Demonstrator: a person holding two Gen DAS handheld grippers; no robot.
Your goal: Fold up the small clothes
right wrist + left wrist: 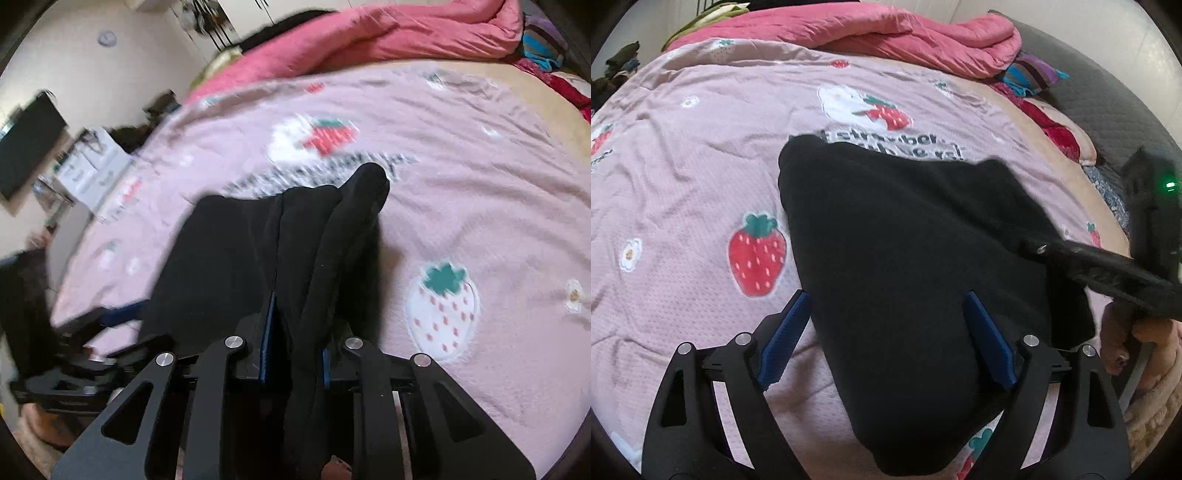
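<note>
Both wrist views close over bedspread (683, 155)

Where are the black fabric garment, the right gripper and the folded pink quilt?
black fabric garment (905, 240): left wrist view, middle of the cloth.
right gripper (295, 354): right wrist view, between its fingertips, shut on the cloth.
folded pink quilt (886, 33): left wrist view, top surface.

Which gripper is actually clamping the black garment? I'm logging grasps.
The right gripper: its blue pads pinch the black garment. The left gripper stands wide open, gripping nothing.
</note>
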